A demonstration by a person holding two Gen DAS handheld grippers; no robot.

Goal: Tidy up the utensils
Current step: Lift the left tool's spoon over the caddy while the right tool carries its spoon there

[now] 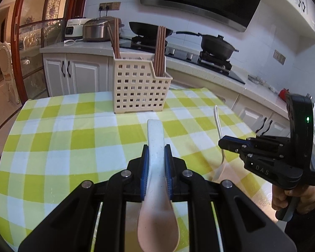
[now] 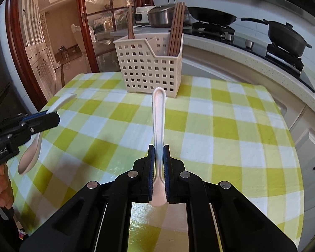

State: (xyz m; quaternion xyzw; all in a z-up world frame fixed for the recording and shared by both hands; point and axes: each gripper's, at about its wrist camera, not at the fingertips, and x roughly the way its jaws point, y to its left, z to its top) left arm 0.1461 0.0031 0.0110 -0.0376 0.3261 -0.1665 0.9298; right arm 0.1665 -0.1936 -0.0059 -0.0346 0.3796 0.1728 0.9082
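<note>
My left gripper [image 1: 155, 149] is shut on a wide white spoon [image 1: 156, 145], handle forward, bowl toward the camera, held above the checked table. It also shows in the right wrist view [image 2: 52, 117], with its spoon [image 2: 31, 153]. My right gripper [image 2: 159, 149] is shut on a slimmer white spoon [image 2: 159, 113], handle pointing at the holder; it shows in the left wrist view [image 1: 222, 142] with its spoon [image 1: 218, 126]. A beige perforated utensil holder [image 1: 139, 88] [image 2: 151, 71] stands at the table's far edge, with brown chopsticks [image 1: 160, 50] [image 2: 176, 29] in it.
The table wears a yellow-green checked cloth [image 1: 63, 136] [image 2: 231, 130]. Behind it runs a kitchen counter with a stove, a black wok [image 1: 150, 30], a lidded pan [image 1: 217, 45] and a rice cooker [image 1: 96, 30]. A glass door frame [image 2: 14, 48] stands at left.
</note>
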